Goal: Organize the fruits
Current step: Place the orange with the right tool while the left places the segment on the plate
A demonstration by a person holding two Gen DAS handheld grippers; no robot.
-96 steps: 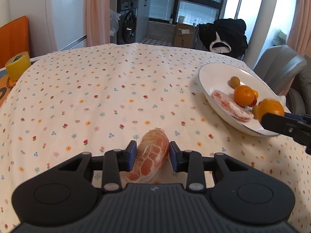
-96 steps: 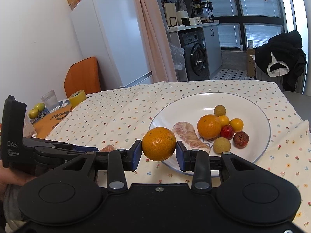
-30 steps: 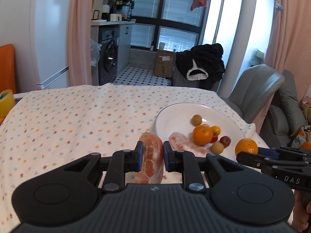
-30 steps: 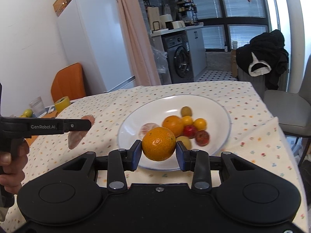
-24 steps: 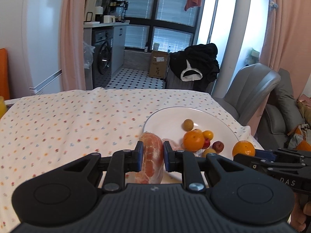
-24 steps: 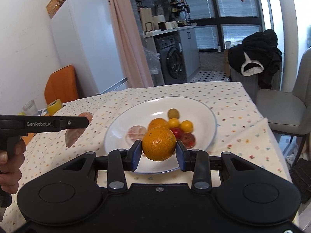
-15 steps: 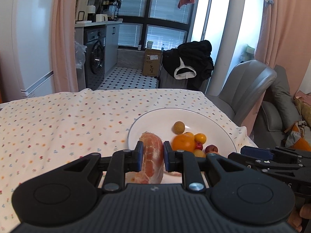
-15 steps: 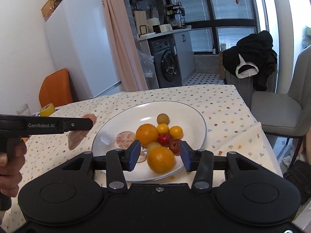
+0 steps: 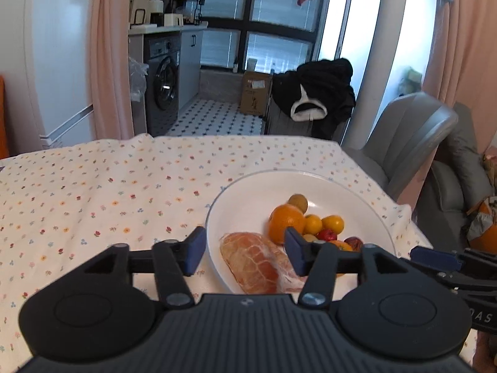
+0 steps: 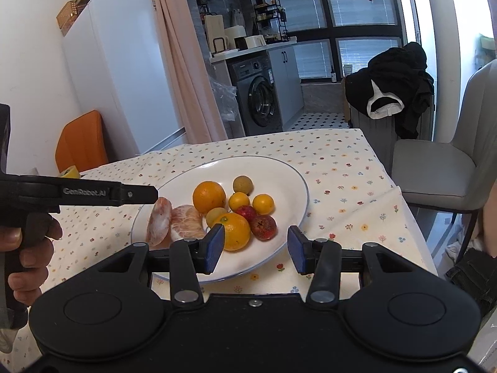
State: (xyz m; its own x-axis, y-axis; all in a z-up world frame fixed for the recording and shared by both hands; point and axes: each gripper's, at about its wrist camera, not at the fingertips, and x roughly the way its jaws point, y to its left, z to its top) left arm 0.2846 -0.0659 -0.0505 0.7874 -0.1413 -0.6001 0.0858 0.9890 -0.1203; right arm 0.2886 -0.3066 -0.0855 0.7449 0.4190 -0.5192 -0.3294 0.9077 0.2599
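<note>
We see the fruits lying together on a white plate [image 10: 289,183]. Two peeled pink fruit pieces lie side by side at the plate's left: one piece [image 10: 159,221] sits by the rim, and the other piece [image 10: 187,221] touches it. A big orange [image 10: 209,196] sits behind them. A second orange [image 10: 234,231] lies at the front of the pile, just past the blue pad of our right gripper [image 10: 254,246]. Two small yellow fruits [image 10: 251,202] sit in the middle. Two small red fruits [image 10: 256,220] lie next to the front orange. A round brownish fruit [image 10: 242,185] sits at the back.

Our right gripper is spread wide and holds nothing. It hangs over the near rim of the plate.

Our left gripper [image 9: 245,250] is spread wide too and holds nothing. In its own view the peeled pieces lie on the plate between its fingers. In the right view a hand [image 10: 26,251] holds its handle at the left.

The plate rests on a tabletop [image 10: 341,168] with a flowery cloth. A gray chair [image 10: 441,168] stands on the right. A washing machine [image 10: 261,101] and a white fridge [image 10: 124,71] stand behind.
</note>
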